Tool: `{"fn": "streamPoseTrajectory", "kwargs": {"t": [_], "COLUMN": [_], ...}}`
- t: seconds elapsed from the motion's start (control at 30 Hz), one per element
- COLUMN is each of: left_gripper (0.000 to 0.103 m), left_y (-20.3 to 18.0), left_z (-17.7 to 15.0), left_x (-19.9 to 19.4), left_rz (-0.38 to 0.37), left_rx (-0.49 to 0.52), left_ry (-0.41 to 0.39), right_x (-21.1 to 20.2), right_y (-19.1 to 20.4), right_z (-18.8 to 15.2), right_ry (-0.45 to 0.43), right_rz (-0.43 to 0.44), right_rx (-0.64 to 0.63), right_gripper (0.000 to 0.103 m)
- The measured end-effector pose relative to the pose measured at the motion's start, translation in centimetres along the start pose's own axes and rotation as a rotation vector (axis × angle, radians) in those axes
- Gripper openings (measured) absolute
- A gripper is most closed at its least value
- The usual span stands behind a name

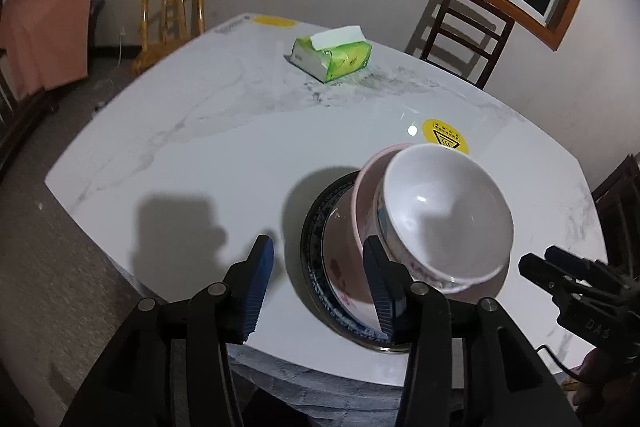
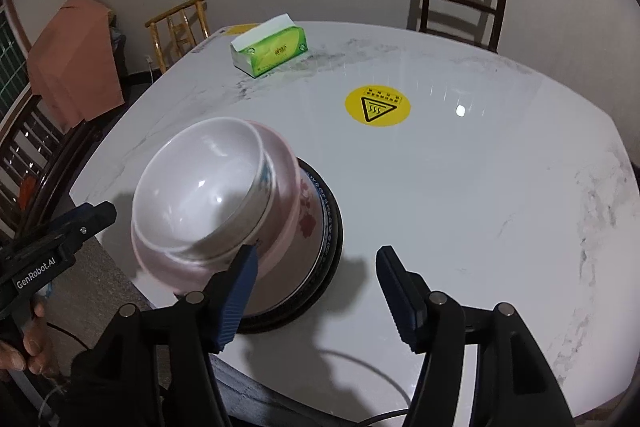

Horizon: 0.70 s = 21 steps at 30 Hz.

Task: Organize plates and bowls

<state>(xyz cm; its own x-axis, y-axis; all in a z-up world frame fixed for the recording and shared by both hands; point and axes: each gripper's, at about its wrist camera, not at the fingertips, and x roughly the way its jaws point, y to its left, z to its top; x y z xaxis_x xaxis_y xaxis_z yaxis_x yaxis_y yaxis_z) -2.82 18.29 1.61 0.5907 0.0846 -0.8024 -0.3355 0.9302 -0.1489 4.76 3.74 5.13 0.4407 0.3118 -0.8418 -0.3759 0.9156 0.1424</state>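
Left wrist view: the left gripper (image 1: 318, 283) stands parted and empty beside the stack, a white bowl (image 1: 444, 211) in a pink bowl (image 1: 362, 223) on a dark-rimmed plate (image 1: 320, 223) (near the table (image 1: 200, 155) edge). Right wrist view: the right gripper (image 2: 316, 293) gapes wide, holding nothing, just by that stack.
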Motion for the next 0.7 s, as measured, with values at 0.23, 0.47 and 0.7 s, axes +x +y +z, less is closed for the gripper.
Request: {"fn": "streamPoseTrajectory", "kwargs": {"t": [0.23,0.47,0.7], "left_gripper": [0.054,0.058,0.059], "left_y": [-2.2,-3.8,-4.2], "left_z": [-2.4,-3.7,-4.1], "left_x": [-1.7,-1.7,-1.6], "left_rz": [0.024,0.022,0.034], "left_rx": [0.054,0.095,0.100], "left_ry": [-0.079,-0.071,-0.071], "right_x": [-0.7,-0.9,-0.9], "right_y": [1.0,1.2,1.5], "right_z": [-2.0,-3.0,-3.7], "right_ry": [-0.026,-0.029,-0.037], "right_rz": [0.010,0.032,0.022], "right_rx": [-0.024,-0.023,-0.041], "right_gripper": [0.065,0.069,0.072]}}
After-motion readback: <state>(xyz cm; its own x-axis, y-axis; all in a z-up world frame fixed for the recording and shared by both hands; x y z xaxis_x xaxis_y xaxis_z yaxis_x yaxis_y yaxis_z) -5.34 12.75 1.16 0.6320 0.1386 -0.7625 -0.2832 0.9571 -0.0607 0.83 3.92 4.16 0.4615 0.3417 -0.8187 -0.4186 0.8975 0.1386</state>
